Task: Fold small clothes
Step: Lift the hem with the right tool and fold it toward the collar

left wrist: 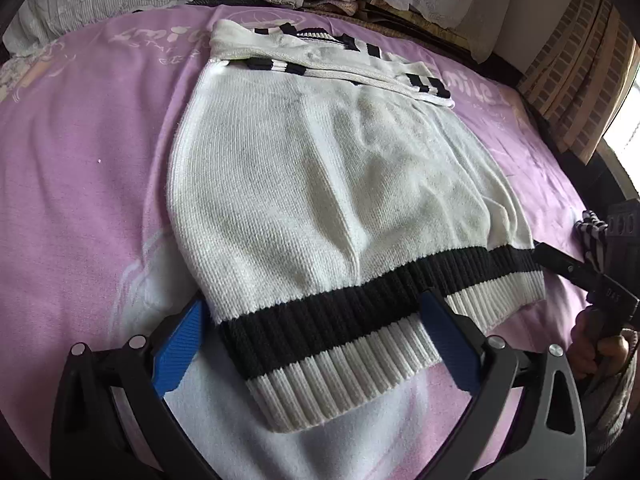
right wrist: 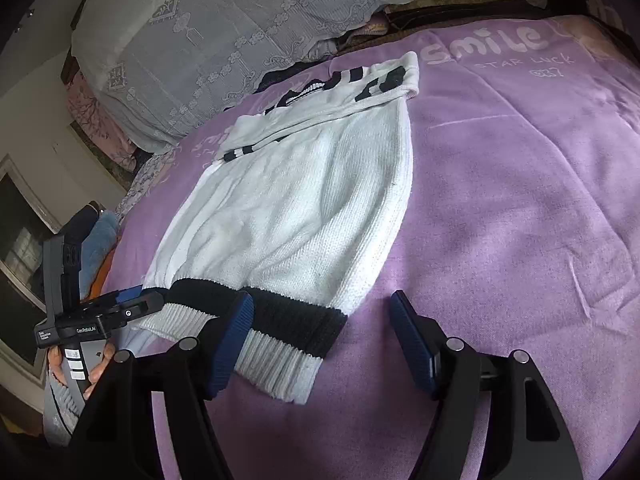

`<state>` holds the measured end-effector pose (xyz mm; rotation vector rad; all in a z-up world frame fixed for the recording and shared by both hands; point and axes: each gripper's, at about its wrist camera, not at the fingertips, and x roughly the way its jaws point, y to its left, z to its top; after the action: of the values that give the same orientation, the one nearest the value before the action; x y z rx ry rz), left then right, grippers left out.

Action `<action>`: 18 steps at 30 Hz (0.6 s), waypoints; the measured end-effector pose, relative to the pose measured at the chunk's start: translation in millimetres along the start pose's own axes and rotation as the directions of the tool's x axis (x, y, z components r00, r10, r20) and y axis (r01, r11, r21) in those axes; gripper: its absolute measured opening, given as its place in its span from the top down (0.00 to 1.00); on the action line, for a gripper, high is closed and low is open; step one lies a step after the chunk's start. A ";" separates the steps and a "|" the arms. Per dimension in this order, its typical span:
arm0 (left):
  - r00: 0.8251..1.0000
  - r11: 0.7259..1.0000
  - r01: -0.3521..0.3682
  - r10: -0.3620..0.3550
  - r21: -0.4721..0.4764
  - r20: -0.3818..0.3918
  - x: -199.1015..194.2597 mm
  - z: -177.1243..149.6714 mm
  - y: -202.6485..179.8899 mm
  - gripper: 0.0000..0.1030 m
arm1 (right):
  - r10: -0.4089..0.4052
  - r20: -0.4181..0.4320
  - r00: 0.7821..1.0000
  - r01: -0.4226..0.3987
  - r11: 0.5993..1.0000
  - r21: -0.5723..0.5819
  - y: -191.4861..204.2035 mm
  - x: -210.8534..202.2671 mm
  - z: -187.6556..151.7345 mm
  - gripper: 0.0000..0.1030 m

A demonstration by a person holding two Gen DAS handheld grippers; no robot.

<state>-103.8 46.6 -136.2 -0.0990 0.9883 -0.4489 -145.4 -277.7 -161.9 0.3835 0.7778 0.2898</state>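
White knit sweater (left wrist: 320, 184) flat on purple blanket (left wrist: 80, 184), left gripper (left wrist: 316, 344) spread wide astride its striped hem (right wrist: 288, 332), right gripper (right wrist: 320, 336) released alongside, lace-covered pillows (right wrist: 208, 40) behind

A home bedroom: purple "smile" blanket (right wrist: 520, 200) over bed, lace-covered bedding (right wrist: 224, 40) behind.

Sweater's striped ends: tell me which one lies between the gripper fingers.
The ribbed hem, a broad black band above a white one, nearest both cameras. The far end carries short black bars and lies folded over near the lace cover.
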 end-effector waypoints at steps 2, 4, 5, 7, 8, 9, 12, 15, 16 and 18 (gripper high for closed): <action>0.997 0.996 0.072 -0.072 -0.049 0.011 1.8 7.3 9.7 0.04 | 0.011 -0.004 1.000 -0.011 1.000 0.001 1.1 7.4 4.6 0.30; 0.989 0.985 0.147 -0.146 -0.095 0.024 4.3 14.3 19.9 0.05 | 0.034 -0.005 0.999 -0.034 0.999 0.013 0.7 14.0 10.3 0.30; 0.984 0.977 0.181 -0.178 -0.115 0.031 5.4 17.1 25.2 0.05 | 0.047 -0.005 0.999 -0.047 0.999 0.026 -0.5 17.2 13.0 0.30; 0.972 0.960 0.233 -0.228 -0.156 0.053 5.0 19.4 34.4 0.07 | 0.069 -0.004 0.998 -0.069 0.997 0.045 -3.0 21.0 17.6 0.32; 0.970 0.954 0.243 -0.236 -0.175 0.063 4.4 19.5 37.7 0.15 | 0.076 -0.003 0.997 -0.076 0.996 0.055 -4.1 22.0 18.7 0.36; 0.970 0.951 0.243 -0.234 -0.191 0.068 3.6 19.0 40.6 0.28 | 0.072 -0.001 0.997 -0.072 0.995 0.062 -4.6 21.5 18.3 0.42; 0.975 0.954 0.219 -0.209 -0.203 0.068 1.1 14.2 44.6 0.46 | 0.081 -0.006 0.997 -0.081 0.994 0.067 -5.2 17.2 12.5 0.47; 0.982 0.967 0.188 -0.181 -0.174 0.058 -0.4 11.1 41.3 0.48 | 0.097 -0.010 0.995 -0.096 0.993 0.066 -5.9 13.9 7.5 0.48; 0.984 0.970 0.178 -0.171 -0.164 0.054 0.0 11.7 40.7 0.46 | 0.103 -0.009 0.995 -0.102 0.992 0.073 -7.5 13.7 7.3 0.48; 0.986 0.974 0.166 -0.160 -0.153 0.050 2.3 14.9 38.2 0.42 | 0.115 -0.012 0.993 -0.114 0.989 0.091 -10.4 15.9 8.6 0.48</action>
<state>-78.3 78.4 -140.4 -0.3313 0.9821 -0.5170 -127.2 -282.8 -170.8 0.5125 0.7885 0.3668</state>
